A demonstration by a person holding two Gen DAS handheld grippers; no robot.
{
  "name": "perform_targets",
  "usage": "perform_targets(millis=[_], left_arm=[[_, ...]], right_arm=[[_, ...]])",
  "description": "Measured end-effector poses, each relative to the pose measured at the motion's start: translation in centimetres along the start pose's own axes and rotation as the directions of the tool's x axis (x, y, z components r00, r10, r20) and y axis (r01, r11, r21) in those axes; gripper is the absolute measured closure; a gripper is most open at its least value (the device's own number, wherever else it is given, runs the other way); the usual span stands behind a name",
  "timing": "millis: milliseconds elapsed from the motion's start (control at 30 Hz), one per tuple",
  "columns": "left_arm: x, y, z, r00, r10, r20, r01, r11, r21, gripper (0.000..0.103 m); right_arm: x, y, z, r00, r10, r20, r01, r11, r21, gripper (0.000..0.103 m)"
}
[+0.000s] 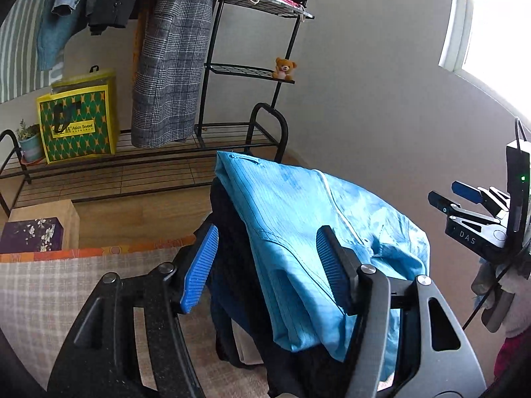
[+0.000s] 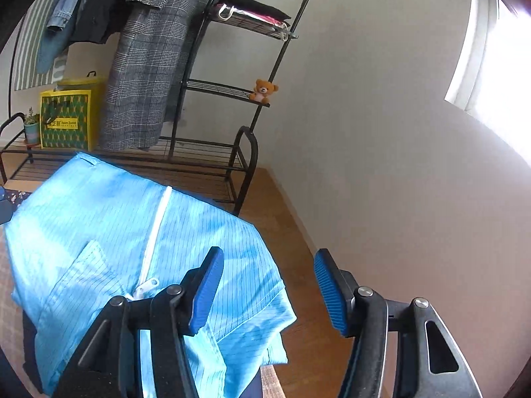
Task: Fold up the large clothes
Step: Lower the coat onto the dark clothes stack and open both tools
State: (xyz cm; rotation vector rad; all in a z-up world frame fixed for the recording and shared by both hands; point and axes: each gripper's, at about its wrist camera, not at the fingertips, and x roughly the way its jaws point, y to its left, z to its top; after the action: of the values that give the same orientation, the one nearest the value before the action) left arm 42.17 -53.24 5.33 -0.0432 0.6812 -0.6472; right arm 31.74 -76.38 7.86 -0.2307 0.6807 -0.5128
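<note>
garment: a light blue striped coat [image 2: 139, 232], folded into a thick stack, lying on top of a dark garment [image 1: 232, 248] on the checked cloth [image 1: 66, 292], near the surface's right edge.
long axis: in the right wrist view the white zipper [image 2: 159, 229] runs from near to far, leaning slightly right; the fold's far corner points at the black rack [image 2: 245, 165].
left claw [image 1: 265, 275]: jaws stand apart, nothing pinched; the coat's near left edge lies between the pads but is not pressed by them.
right claw [image 2: 268, 292]: jaws apart, empty; its left pad hangs over the coat's right edge, the gap itself over bare wooden floor [image 2: 298, 265].
nearer hand: the left, I judge; it already straddles the cloth.
relation for next move: the coat lies left of and below the right claw, so that claw must shift left to take an edge.
</note>
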Motion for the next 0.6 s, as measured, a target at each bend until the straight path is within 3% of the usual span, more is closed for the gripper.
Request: perform_targets(millis=[200,400,467,533,600], left_arm=[[-8.1,-1.2,-1.1,0.999,-0.016,0.050,0.013,0.998,0.056,0.040],[-17.6,-2.8,-3.1,0.992,-0.053,0.114,0.041,0.993,0.108,0.040],[-20.9,-2.9,-3.9,0.988,-0.084,0.130,0.070,0.991,0.110,0.038],[-24.1,-3.0,-4.9,0.984,-0.103,0.147,0.084,0.988,0.128,0.038],[-27.2,-2.9,-6.0,0.980,-0.110,0.166,0.086,0.986,0.146,0.038]], right_arm=[[-6.1,0.6,-0.4,0.998,0.047,0.033,-0.048,0.998,0.033,0.044],[-14.9,1.4,-1.3,0.993,0.086,0.085,-0.092,0.994,0.067,0.044],[-18.2,1.9,-1.6,0.988,0.096,0.119,-0.105,0.992,0.071,0.041],[-21.8,2.3,-2.3,0.982,0.103,0.156,-0.116,0.990,0.076,0.031],[-25.1,3.0,-3.1,0.974,0.123,0.189,-0.140,0.987,0.079,0.031]])
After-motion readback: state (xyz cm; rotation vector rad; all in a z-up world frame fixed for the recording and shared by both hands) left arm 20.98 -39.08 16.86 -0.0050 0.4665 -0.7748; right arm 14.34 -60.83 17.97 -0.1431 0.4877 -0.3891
